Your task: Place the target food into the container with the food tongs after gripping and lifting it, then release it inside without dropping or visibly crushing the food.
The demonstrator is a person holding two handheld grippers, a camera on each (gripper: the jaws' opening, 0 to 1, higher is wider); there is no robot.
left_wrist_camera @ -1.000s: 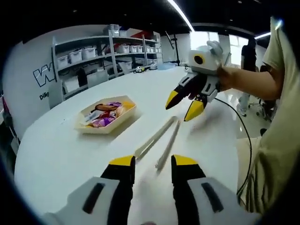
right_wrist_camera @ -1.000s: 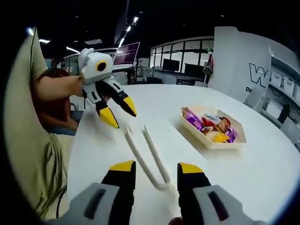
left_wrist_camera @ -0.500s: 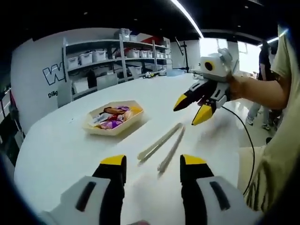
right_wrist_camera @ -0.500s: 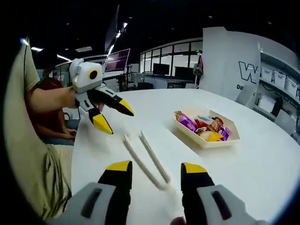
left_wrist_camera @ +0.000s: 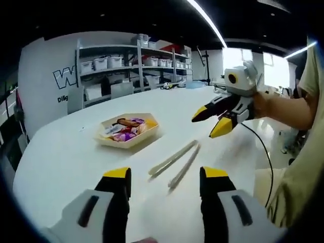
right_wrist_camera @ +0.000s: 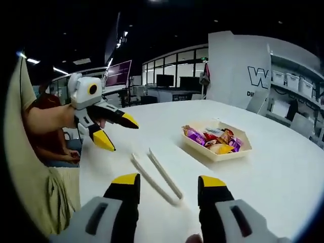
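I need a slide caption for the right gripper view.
Open hand-held gripper above white plastic food tongs beside hexagonal snack tray.

I see a broad white table (left_wrist_camera: pixel 66 152) with a rounded edge carrying everything here; in the right gripper view the same table (right_wrist_camera: pixel 283 167) runs off toward the far side of the room. Lying flat on it are the pale food tongs (left_wrist_camera: pixel 175 160), their two arms spread in a narrow V and joined at one end; from the right gripper view the tongs (right_wrist_camera: pixel 157 175) lie just ahead of me, the joined end nearest. Well apart from them sits a shallow beige tray (left_wrist_camera: pixel 150 132) with angled corners, holding wrapped snacks in purple, red and yellow. I see that tray (right_wrist_camera: pixel 200 148) from the right gripper view too.
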